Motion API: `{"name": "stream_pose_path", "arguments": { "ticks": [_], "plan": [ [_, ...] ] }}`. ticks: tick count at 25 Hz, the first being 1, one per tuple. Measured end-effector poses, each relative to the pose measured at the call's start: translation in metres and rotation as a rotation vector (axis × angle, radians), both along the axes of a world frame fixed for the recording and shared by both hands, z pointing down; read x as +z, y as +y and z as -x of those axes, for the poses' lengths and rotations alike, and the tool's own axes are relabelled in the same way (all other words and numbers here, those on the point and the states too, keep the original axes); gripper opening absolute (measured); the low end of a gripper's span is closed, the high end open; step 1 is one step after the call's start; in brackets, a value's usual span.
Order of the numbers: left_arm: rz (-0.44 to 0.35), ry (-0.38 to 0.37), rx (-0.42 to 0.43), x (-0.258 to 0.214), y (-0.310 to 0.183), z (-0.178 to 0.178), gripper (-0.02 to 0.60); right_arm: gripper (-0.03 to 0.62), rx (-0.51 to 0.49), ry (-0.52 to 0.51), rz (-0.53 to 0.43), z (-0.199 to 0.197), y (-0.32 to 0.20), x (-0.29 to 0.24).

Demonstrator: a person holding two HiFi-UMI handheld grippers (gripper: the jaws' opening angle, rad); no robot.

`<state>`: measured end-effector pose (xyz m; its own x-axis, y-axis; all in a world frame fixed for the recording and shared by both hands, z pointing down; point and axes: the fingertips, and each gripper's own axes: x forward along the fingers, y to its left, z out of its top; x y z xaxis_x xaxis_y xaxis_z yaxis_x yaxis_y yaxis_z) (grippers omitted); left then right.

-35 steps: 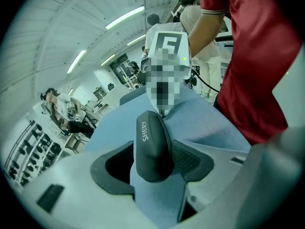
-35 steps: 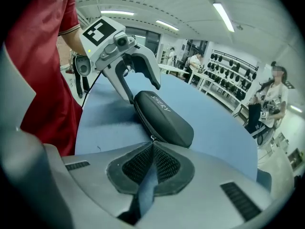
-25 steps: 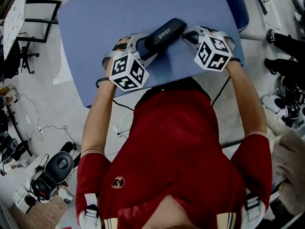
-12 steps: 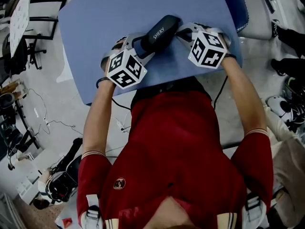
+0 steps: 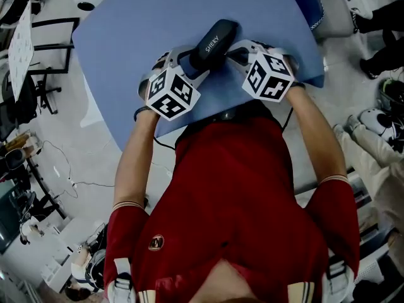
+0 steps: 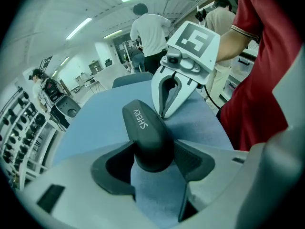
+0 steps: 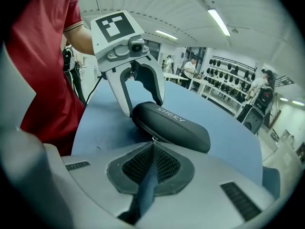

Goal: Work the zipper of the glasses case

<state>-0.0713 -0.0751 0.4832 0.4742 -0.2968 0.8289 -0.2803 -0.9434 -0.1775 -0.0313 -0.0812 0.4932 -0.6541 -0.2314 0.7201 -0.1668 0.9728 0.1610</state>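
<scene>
A dark glasses case (image 5: 213, 41) marked SHERY lies slantwise on the blue table (image 5: 139, 24). My left gripper (image 5: 189, 62) is shut on the case's near left end; in the left gripper view both pads press its sides (image 6: 151, 152). My right gripper (image 5: 232, 50) comes in from the right against the case's long side. In the right gripper view its jaws are shut (image 7: 152, 144), with the small metal zipper pull (image 7: 153, 138) pinched at their tips on the zipper seam. The case (image 7: 171, 125) looks zipped along the side that shows. The left gripper (image 7: 143, 106) straddles the far end.
The table's near edge (image 5: 208, 115) runs just below both grippers, against the person's red shirt. A padded chair (image 5: 315, 8) stands at the table's far right. Racks, cables and gear crowd the floor at left (image 5: 25, 163). People stand in the background (image 6: 147, 32).
The right gripper has shifted a little left, closer along the case, and rolled slightly. The left gripper keeps its hold on the case's end.
</scene>
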Motion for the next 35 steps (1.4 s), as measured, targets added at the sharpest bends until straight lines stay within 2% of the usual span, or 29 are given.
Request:
{"name": "stream_pose_path", "arguments": {
  "ticks": [10, 17, 22, 25, 27, 30, 35],
  "plan": [
    [-0.003, 0.043, 0.017, 0.004, 0.000, -0.007, 0.255, -0.002, 0.157, -0.010, 0.017, 0.020, 0.025, 0.006],
    [0.024, 0.092, -0.001, 0.003, -0.003, 0.000, 0.254, -0.002, 0.248, -0.045, 0.022, 0.043, 0.030, 0.007],
    [0.059, 0.139, 0.024, -0.005, 0.001, -0.005, 0.255, -0.002, 0.287, -0.055, 0.020, 0.038, 0.032, 0.000],
    [0.077, 0.171, 0.111, -0.013, 0.009, -0.010, 0.255, -0.002, 0.276, -0.037, 0.017, 0.031, 0.038, 0.001],
    [0.067, 0.164, 0.194, -0.018, 0.017, -0.012, 0.255, -0.002, 0.259, -0.029, 0.016, 0.026, 0.043, 0.000],
    [0.033, 0.121, 0.318, -0.024, 0.023, -0.013, 0.255, -0.002, 0.221, -0.008, 0.010, 0.016, 0.049, 0.000],
    [-0.075, 0.027, 0.514, -0.033, 0.019, -0.022, 0.255, -0.002, 0.131, 0.036, 0.015, -0.008, 0.056, 0.000]
  ]
}}
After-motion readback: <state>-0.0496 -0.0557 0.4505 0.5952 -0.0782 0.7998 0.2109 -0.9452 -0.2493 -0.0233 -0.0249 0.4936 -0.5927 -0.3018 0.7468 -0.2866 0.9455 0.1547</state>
